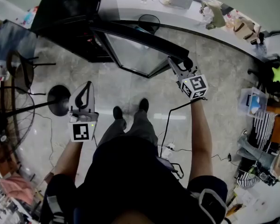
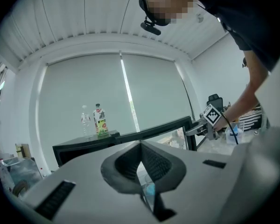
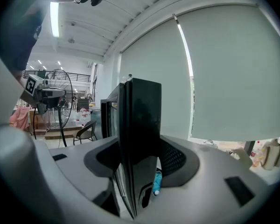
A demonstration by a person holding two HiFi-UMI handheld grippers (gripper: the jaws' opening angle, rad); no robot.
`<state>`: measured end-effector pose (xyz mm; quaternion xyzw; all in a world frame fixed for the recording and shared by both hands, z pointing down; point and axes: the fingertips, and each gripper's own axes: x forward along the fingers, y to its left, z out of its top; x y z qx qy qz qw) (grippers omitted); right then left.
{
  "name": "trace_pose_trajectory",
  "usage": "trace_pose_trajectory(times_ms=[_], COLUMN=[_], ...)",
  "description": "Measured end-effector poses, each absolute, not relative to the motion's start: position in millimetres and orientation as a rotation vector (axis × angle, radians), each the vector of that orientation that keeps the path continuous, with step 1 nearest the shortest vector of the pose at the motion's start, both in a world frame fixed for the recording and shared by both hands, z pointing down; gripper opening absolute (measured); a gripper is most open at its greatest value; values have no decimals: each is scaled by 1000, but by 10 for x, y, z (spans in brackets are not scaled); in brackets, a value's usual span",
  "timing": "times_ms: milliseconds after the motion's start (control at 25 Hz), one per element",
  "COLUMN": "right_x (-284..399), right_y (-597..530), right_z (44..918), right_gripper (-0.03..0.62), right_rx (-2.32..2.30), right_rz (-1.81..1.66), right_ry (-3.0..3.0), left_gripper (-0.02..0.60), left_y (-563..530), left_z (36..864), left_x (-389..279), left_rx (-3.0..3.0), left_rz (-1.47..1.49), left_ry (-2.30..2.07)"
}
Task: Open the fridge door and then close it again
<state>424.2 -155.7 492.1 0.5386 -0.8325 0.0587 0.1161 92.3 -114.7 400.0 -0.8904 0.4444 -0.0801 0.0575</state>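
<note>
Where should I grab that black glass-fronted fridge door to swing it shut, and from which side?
Take the black glass-fronted fridge door by its free vertical edge, farthest from the hinge, coming edge-on. The slab is thin enough to straddle; the right hand-held gripper clamps it there.

clear bottle (image 2: 86,123) just beside green-labelled bottle (image 2: 101,121), standing fan (image 1: 59,100), green star (image 1: 279,74), clear plastic box (image 1: 252,101)
</note>
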Motion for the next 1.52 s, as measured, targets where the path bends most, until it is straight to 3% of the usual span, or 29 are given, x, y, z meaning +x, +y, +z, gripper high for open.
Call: trace_pose_trajectory(times_ms=[840,1520], right_x=[3442,2924], right_y=[-752,-287], right_z=[4929,4910], right_gripper=[225,225], right_rx=[1794,1790], right_rz=[180,199], right_ry=[-2295,-2252], left_gripper=[23,23], left_y=[-812,-203], left_z=[3999,3998], left_x=[227,201], left_rx=[-2772,-2753], left_rz=[-123,-142], left_ry=[1184,1244])
